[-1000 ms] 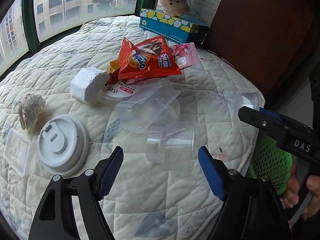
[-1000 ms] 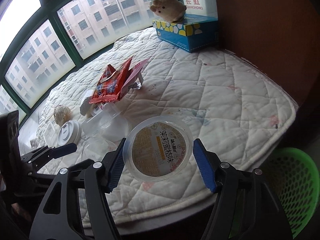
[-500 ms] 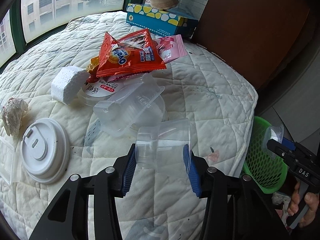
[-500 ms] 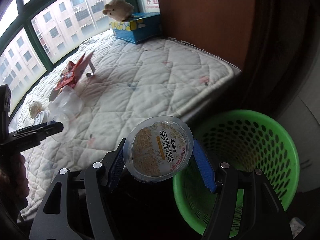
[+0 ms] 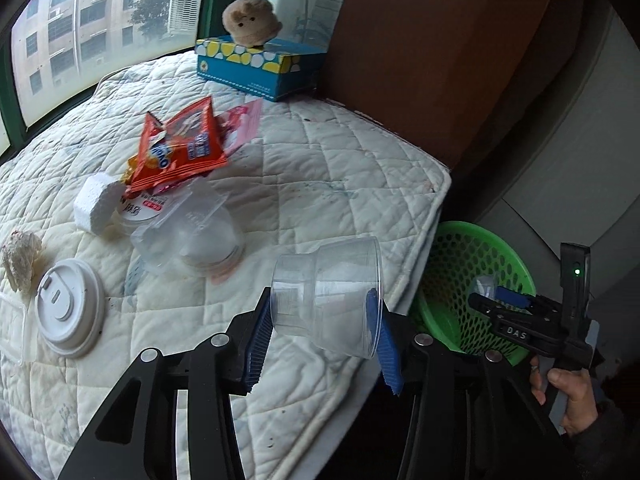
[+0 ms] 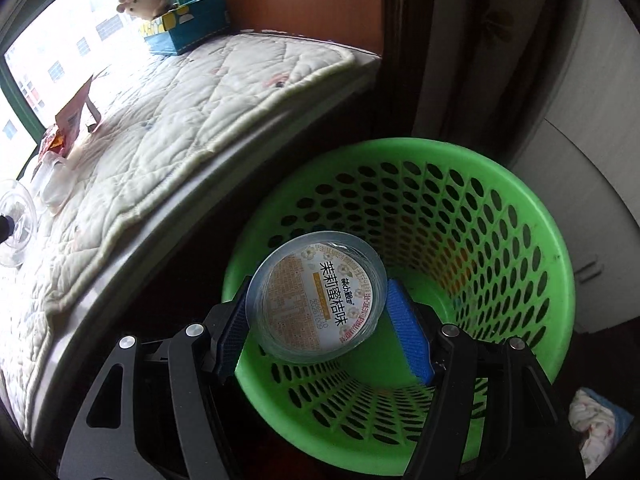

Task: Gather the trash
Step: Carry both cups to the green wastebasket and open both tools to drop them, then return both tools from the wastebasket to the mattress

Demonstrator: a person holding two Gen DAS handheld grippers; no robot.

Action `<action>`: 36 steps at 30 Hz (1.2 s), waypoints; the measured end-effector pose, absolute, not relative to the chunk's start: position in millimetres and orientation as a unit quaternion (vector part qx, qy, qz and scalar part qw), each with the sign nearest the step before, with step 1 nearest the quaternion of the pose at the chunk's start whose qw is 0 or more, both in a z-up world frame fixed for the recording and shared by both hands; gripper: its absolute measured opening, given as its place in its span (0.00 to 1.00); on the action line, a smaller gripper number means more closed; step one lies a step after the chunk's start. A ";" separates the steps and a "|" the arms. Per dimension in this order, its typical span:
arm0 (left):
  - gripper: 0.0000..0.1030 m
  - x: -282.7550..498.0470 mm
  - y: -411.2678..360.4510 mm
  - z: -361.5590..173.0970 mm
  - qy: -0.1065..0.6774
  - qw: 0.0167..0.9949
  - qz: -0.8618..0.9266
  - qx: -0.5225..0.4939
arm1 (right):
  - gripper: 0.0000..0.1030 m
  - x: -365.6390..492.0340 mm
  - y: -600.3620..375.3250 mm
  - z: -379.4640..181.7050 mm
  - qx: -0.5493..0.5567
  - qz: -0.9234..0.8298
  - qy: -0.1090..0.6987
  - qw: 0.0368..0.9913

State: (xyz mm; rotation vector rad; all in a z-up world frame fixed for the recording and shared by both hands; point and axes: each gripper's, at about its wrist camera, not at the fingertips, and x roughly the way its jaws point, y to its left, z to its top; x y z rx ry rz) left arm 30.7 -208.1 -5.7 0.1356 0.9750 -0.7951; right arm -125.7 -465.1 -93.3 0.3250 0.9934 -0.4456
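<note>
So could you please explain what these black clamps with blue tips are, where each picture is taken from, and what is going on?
There is no robot here: a person holds a hand-held two-finger gripper in each hand, and each carries a wide-angle camera looking along its fingers.

The left camera shows the left gripper shut on an empty clear plastic cup, lifted above a quilted white mattress. Trash lies there: an orange snack wrapper, a white cup lid, a foam block and clear containers. A tissue box with a plush toy sits at the back.

The right camera shows the right gripper holding a sealed labelled cup over the green basket, seemingly ready to drop it.
</note>
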 end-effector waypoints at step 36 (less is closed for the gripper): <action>0.53 -60.4 -392.9 -44.5 0.485 0.691 -0.514 0.152 | 0.75 -216.5 -520.6 -34.6 0.174 -0.267 0.386 0.866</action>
